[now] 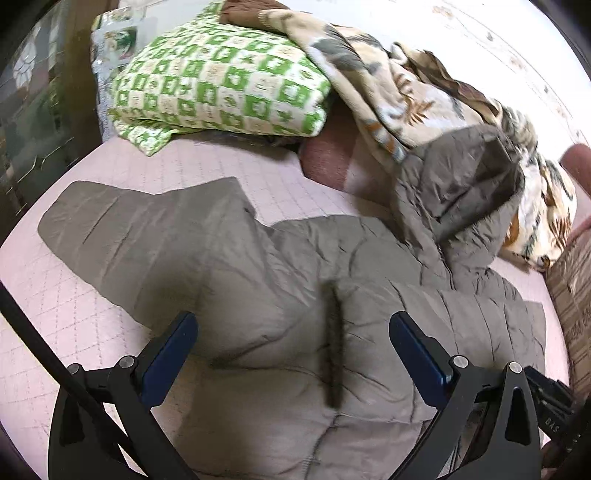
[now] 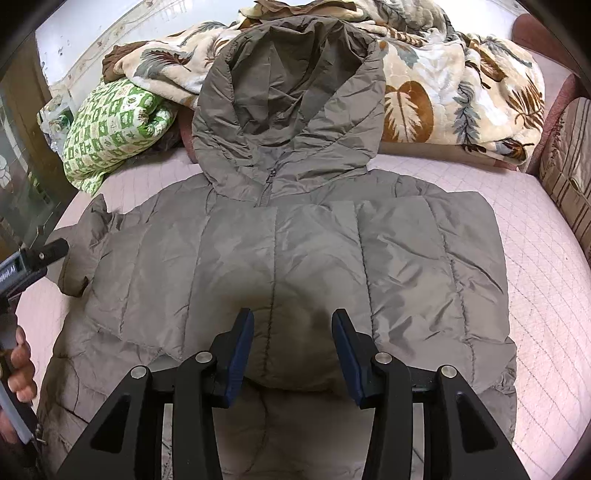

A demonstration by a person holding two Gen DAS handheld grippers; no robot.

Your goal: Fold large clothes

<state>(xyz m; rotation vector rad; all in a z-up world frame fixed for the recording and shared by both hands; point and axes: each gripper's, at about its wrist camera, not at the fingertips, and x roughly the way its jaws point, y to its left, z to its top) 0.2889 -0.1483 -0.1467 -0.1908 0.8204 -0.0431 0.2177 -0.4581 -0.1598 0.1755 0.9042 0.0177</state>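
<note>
Coat (image 2: pixel 288 251): big, grey, puffy, flat on the pink bed (image 2: pixel 546 266)
Hood (image 2: pixel 288 92): up
Left hand-held gripper (image 1: pixel 291 332): apart, empty
Right hand-held gripper (image 2: pixel 292 325): apart, empty

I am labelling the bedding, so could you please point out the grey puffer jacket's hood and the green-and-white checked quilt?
grey puffer jacket's hood (image 2: pixel 291 107): right wrist view, inner lining.
green-and-white checked quilt (image 1: pixel 221 85): left wrist view, top face.

Light: soft, even daylight; far wall (image 1: pixel 480 33) blown out white.
Shadows: dark patch on jacket (image 2: pixel 295 325).
Blur: left view smeared.
Edges: fisheye bending, black corners.
</note>
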